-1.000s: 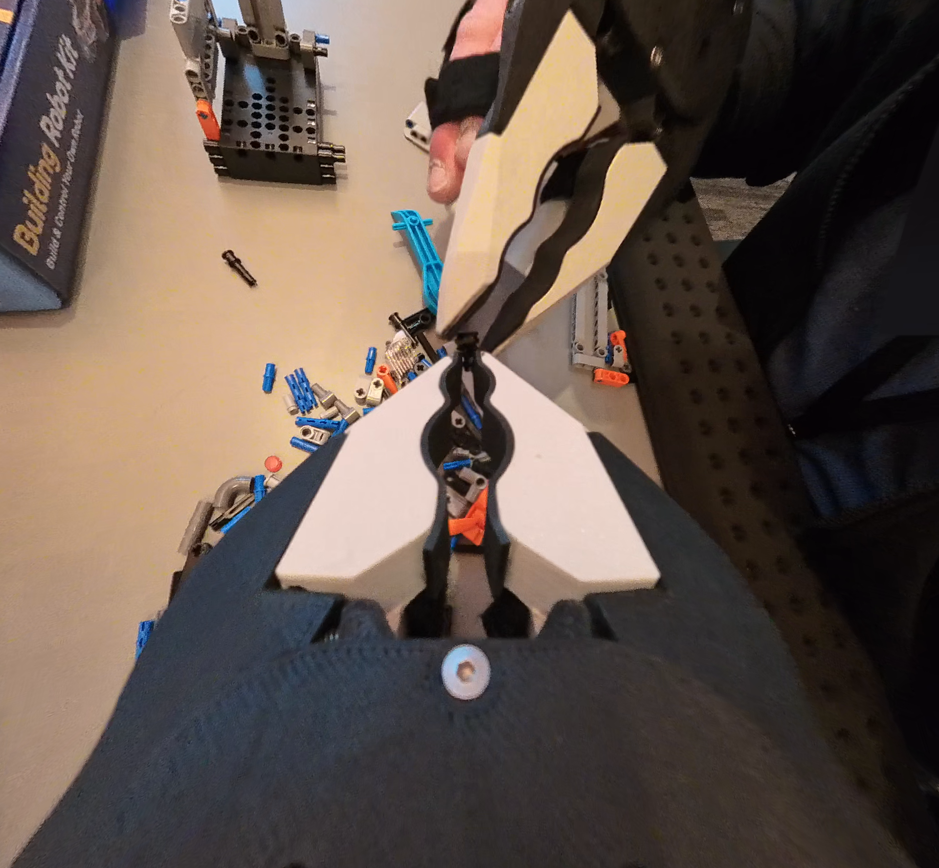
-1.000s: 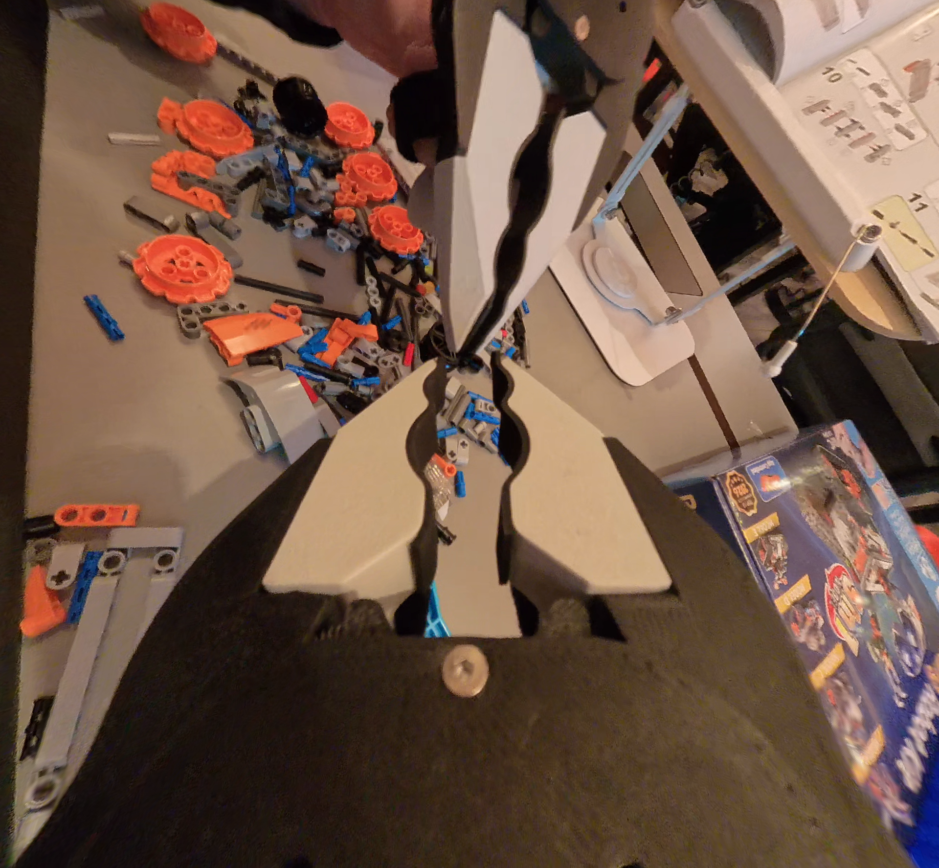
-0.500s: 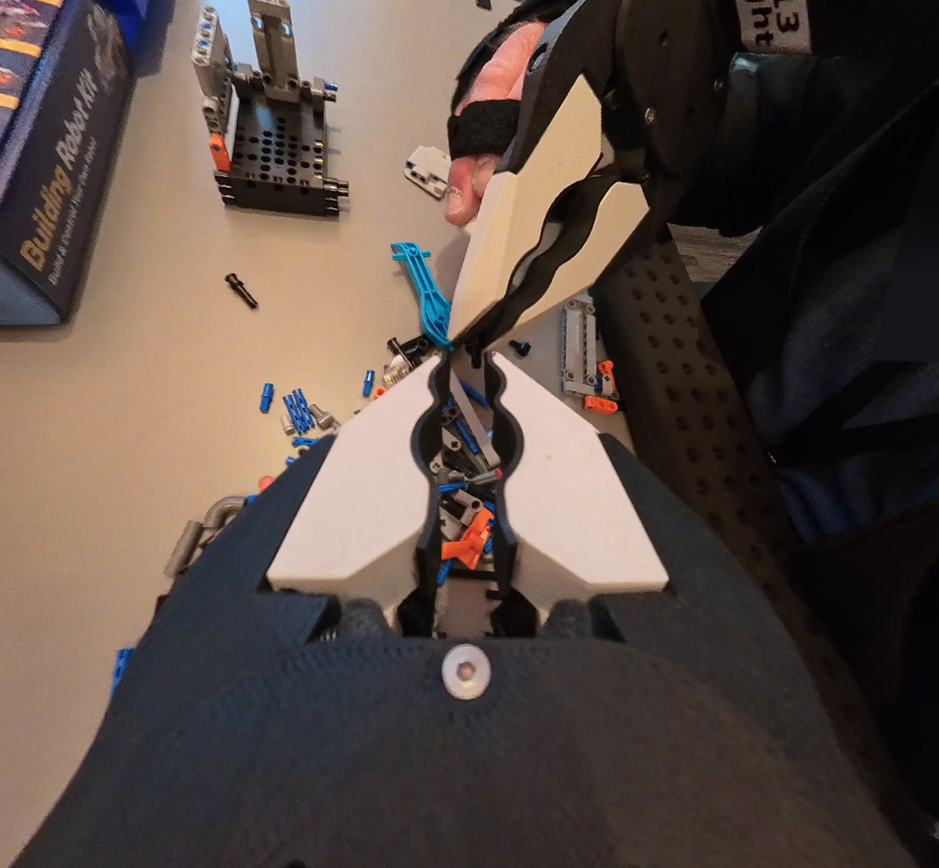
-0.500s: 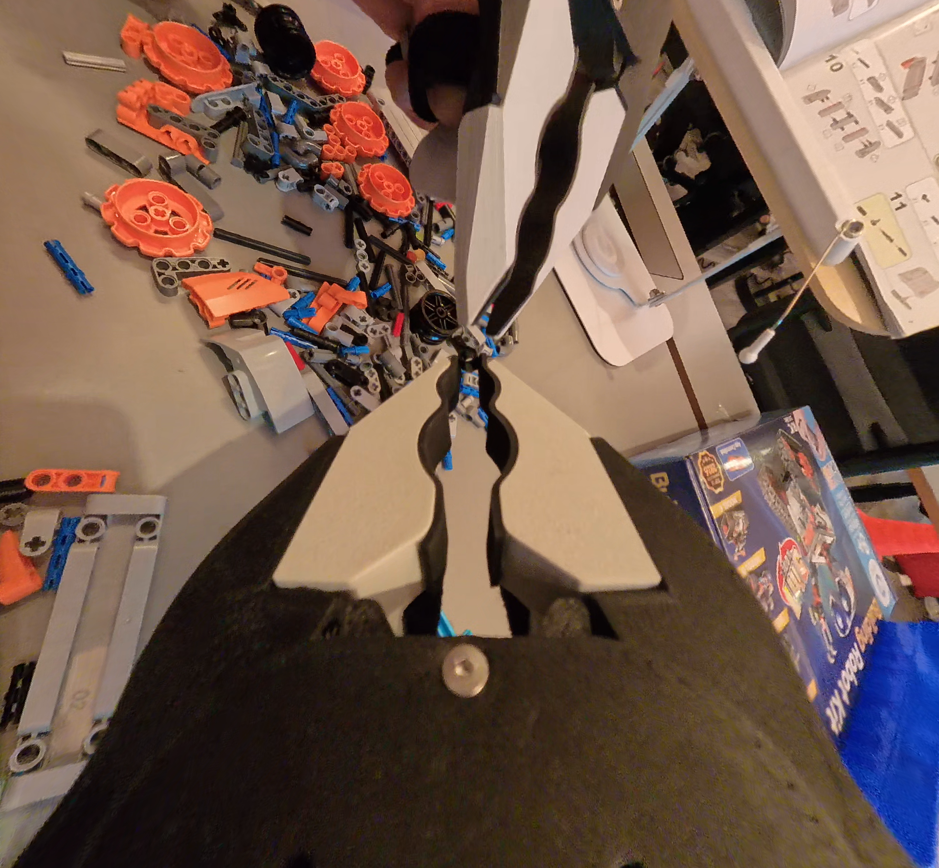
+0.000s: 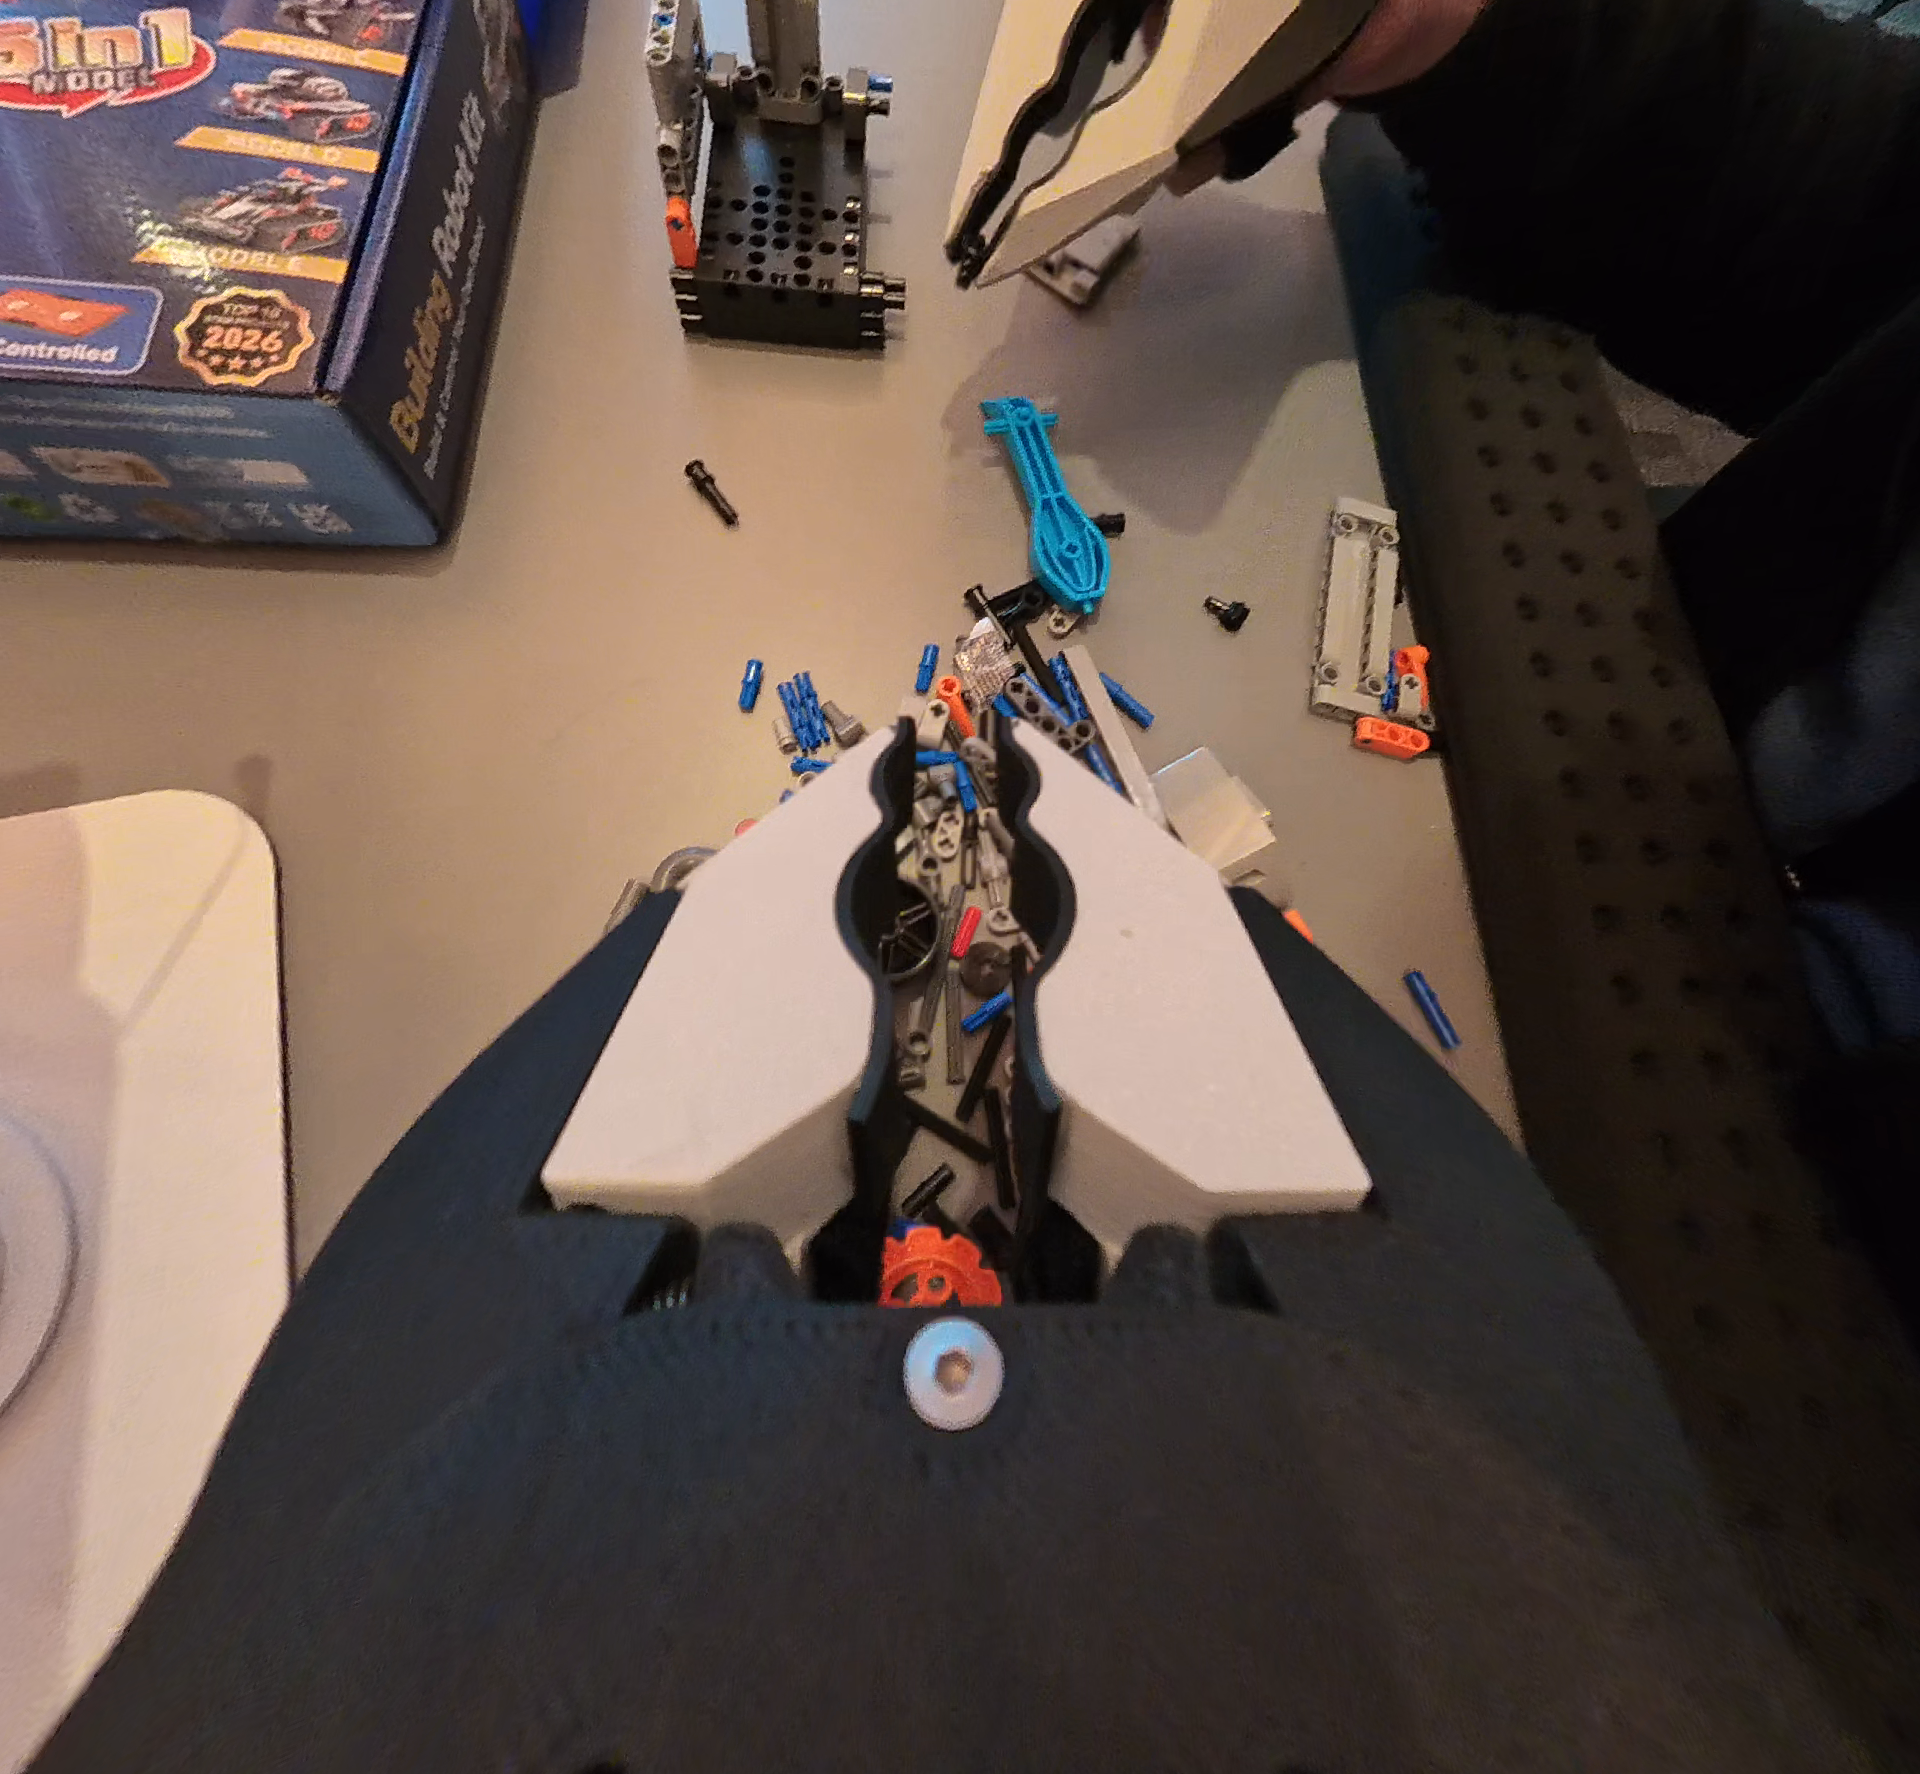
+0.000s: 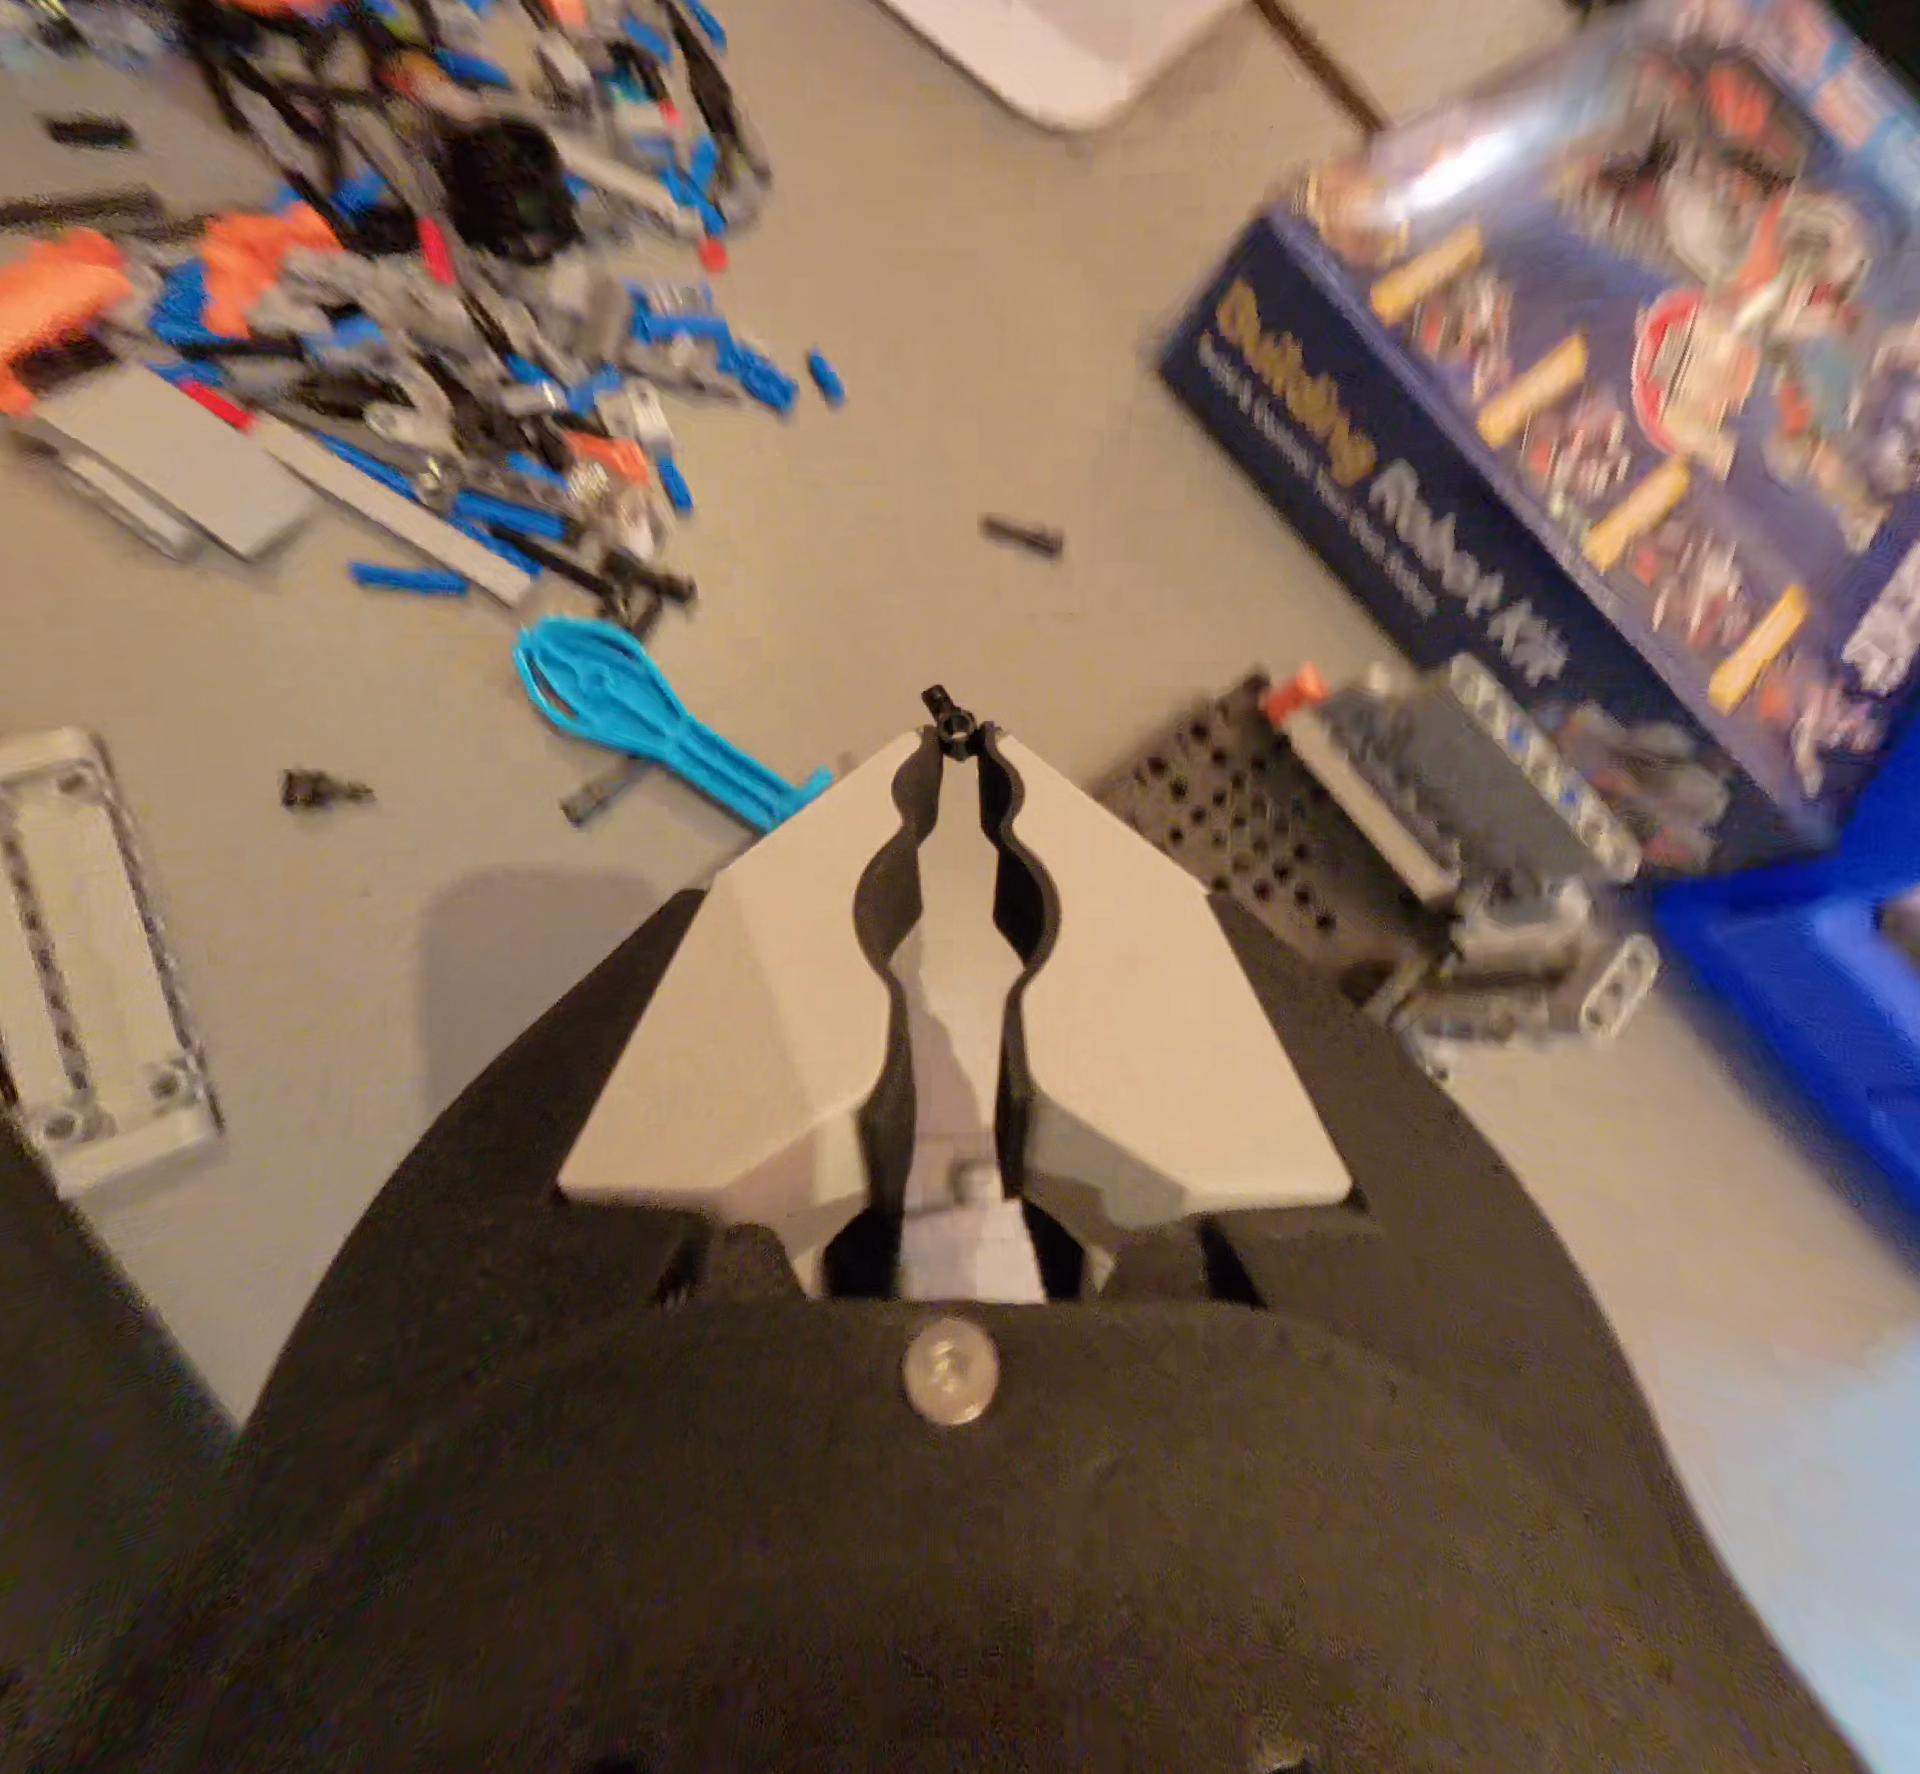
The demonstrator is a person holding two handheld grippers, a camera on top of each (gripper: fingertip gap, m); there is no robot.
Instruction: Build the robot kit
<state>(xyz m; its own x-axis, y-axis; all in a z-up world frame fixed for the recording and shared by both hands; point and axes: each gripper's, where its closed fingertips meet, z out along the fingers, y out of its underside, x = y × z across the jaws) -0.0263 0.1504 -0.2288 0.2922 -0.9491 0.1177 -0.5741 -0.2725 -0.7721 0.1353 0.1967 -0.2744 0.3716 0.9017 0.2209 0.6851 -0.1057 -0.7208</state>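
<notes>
My right gripper (image 6: 954, 737) is shut on a small black pin (image 6: 951, 714) that sticks out of its tips. It hangs above the table beside a black perforated assembly with grey beams (image 6: 1351, 820). In the left wrist view the right gripper (image 5: 966, 259) shows at the top right, just right of that assembly (image 5: 779, 207). My left gripper (image 5: 956, 737) is open and empty, with a narrow gap between its jaws. It hovers over a pile of small blue, grey and black parts (image 5: 966, 872).
A blue kit box (image 5: 208, 166) (image 6: 1610, 374) lies by the assembly. A cyan tool (image 5: 1049, 498) (image 6: 644, 716), a loose black pin (image 5: 712, 493) (image 6: 1023, 535), a grey frame (image 5: 1356, 602) (image 6: 83, 945) and a parts pile (image 6: 416, 322) lie on the table. A white stand base (image 5: 135, 997) is left, a dark chair (image 5: 1610, 789) right. The tips of one gripper are about 20 cm away from the tips of the other.
The black pin passed from my left gripper to my right. The left opened and drew back over the pile. The right closed on the pin and carried it away to the assembly.
</notes>
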